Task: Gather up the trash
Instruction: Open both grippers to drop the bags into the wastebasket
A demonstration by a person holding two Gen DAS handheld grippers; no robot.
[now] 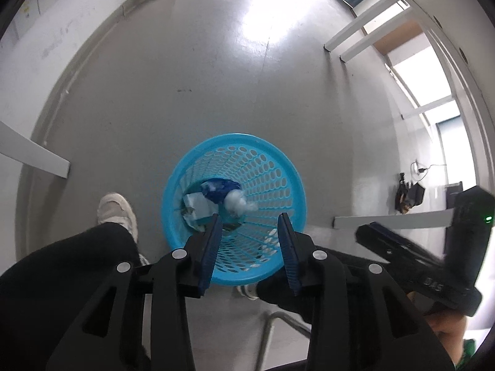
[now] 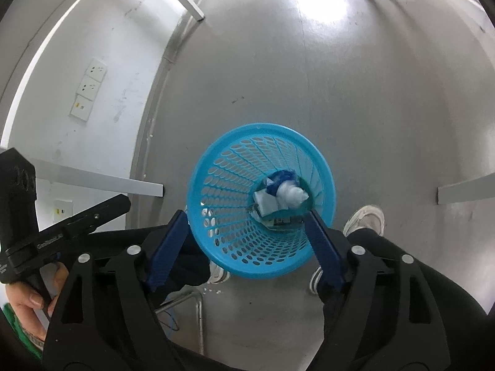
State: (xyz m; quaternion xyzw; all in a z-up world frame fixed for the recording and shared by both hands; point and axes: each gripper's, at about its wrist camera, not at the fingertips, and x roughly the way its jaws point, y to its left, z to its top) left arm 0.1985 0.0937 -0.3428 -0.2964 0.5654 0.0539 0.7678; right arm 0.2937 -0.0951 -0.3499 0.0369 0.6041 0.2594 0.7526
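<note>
A blue perforated waste basket (image 1: 235,137) (image 2: 263,128) stands upright on the grey floor, directly below both grippers. At its bottom lie a crumpled blue wrapper (image 1: 218,190) (image 2: 280,179), a white wad (image 1: 239,204) (image 2: 292,196) and a pale flat packet (image 1: 198,205) (image 2: 266,202). My left gripper (image 1: 250,219) hangs over the basket's mouth, open, with nothing between its blue pads. My right gripper (image 2: 245,216) is spread wide above the same basket and holds nothing. Each view shows the other gripper's black body at its edge, held by a hand.
A person's black trouser legs and white shoes (image 1: 116,213) (image 2: 366,221) flank the basket. White table legs (image 1: 393,221) (image 2: 105,181) stand on both sides. A wall with sockets (image 2: 89,88) is at the left, a metal chair frame (image 1: 278,324) close below, dark gear and cables (image 1: 408,194) at the right.
</note>
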